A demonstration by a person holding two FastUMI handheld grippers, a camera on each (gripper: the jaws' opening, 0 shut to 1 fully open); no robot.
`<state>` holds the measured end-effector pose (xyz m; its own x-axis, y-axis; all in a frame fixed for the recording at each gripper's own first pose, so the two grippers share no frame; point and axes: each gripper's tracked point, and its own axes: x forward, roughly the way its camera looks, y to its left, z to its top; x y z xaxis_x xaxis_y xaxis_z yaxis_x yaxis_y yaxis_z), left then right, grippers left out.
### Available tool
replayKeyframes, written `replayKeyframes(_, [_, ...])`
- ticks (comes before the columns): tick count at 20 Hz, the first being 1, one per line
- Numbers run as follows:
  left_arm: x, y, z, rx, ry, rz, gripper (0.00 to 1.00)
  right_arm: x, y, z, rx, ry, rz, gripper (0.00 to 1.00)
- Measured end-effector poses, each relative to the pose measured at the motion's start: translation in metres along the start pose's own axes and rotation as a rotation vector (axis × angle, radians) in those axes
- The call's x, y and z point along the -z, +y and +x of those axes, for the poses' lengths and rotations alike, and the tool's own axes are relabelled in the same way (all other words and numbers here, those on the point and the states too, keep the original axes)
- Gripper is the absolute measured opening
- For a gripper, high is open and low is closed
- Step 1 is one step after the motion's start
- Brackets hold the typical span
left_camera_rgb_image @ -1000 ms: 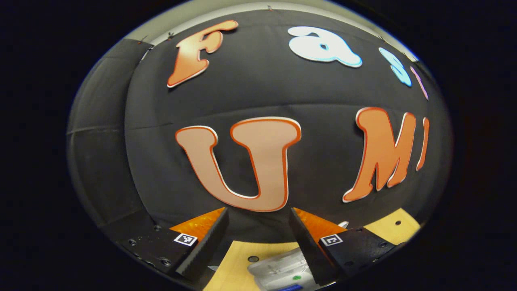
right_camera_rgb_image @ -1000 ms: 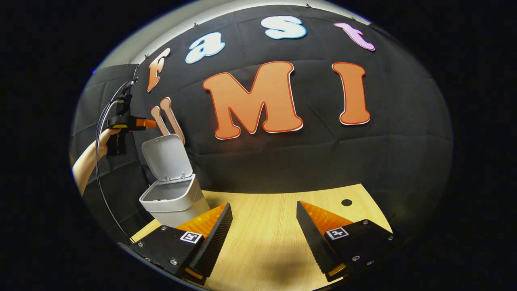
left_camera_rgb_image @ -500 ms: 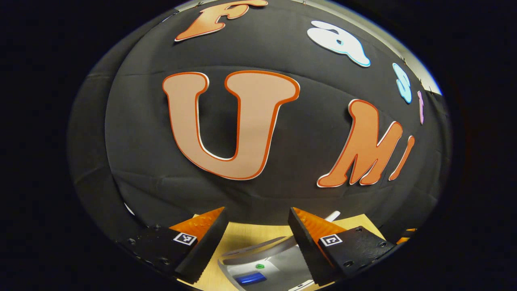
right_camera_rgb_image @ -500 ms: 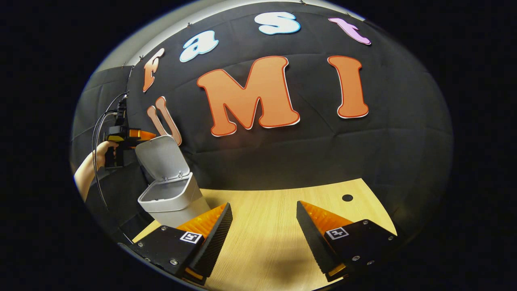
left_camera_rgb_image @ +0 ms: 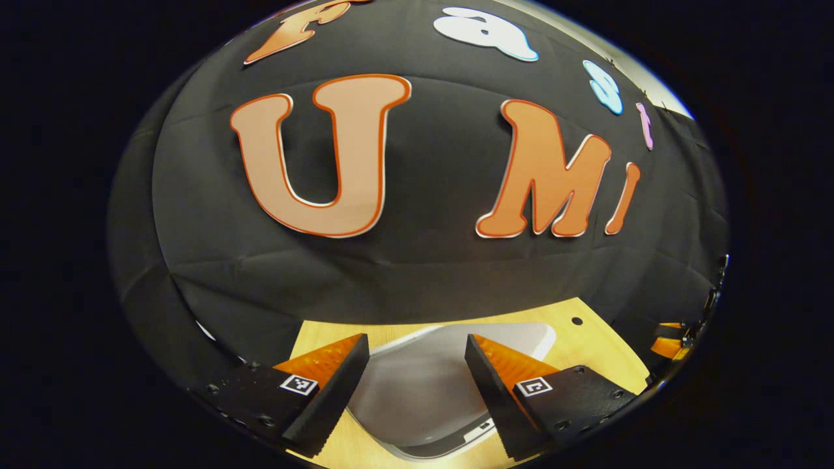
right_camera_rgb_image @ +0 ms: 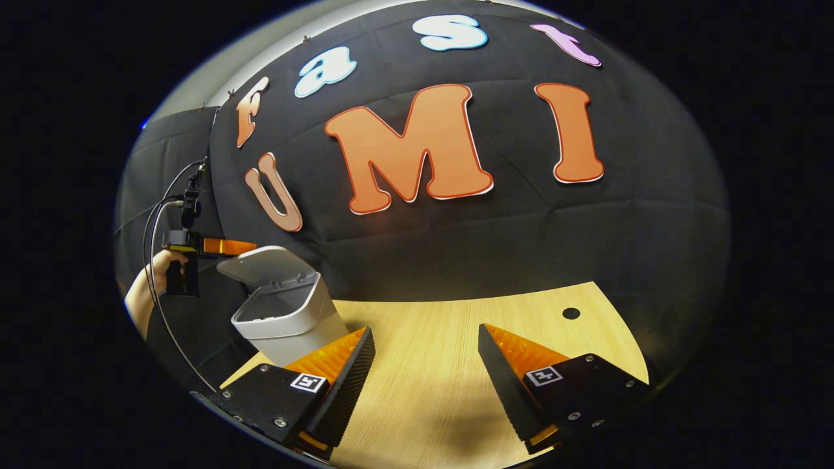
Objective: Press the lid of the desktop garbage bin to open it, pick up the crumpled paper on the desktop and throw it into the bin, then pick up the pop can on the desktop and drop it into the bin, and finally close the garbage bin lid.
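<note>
The left tool (left_camera_rgb_image: 417,365) has its fingers spread wide with nothing between them. Just below and ahead of them lies the grey lid (left_camera_rgb_image: 423,378) of the bin, tilted partway down. In the right gripper view the left tool (right_camera_rgb_image: 225,246) sits just above the lid's (right_camera_rgb_image: 264,264) raised edge, gripped by a hand (right_camera_rgb_image: 153,277); the bin (right_camera_rgb_image: 290,319) stands on the desk (right_camera_rgb_image: 443,365), to the far left of the right tool (right_camera_rgb_image: 423,378). The right tool is wide open and empty above bare desk.
</note>
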<state>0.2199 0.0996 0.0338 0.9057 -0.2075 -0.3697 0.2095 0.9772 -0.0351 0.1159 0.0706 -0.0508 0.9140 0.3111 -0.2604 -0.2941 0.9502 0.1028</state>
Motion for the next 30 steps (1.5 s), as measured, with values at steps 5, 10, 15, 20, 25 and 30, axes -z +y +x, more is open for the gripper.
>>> replayKeyframes(5, [0.043, -0.015, -0.004, 0.025, 0.061, -0.028, 0.94, 0.003, 0.0, 0.002, -0.014, 0.011, -0.003, 0.95])
replayKeyframes(10, [0.072, -0.021, -0.008, 0.036, 0.105, -0.057, 0.94, 0.006, 0.0, 0.006, -0.03, 0.027, 0.009, 0.95])
replayKeyframes(15, [0.096, -0.029, 0.002, 0.014, 0.154, 0.009, 0.96, 0.01, 0.001, 0.01, -0.042, 0.041, 0.008, 0.95])
replayKeyframes(20, [0.109, -0.029, 0.003, -0.008, 0.197, 0.049, 0.96, 0.013, 0.0, 0.013, -0.044, 0.052, -0.001, 0.95])
replayKeyframes(25, [0.114, -0.03, 0.007, 0.0, 0.215, 0.052, 0.97, 0.022, 0.0, 0.017, -0.042, 0.076, 0.001, 0.95])
replayKeyframes(30, [0.122, -0.031, 0.007, -0.008, 0.223, 0.093, 0.98, 0.026, 0.002, 0.02, -0.04, 0.088, -0.015, 0.95])
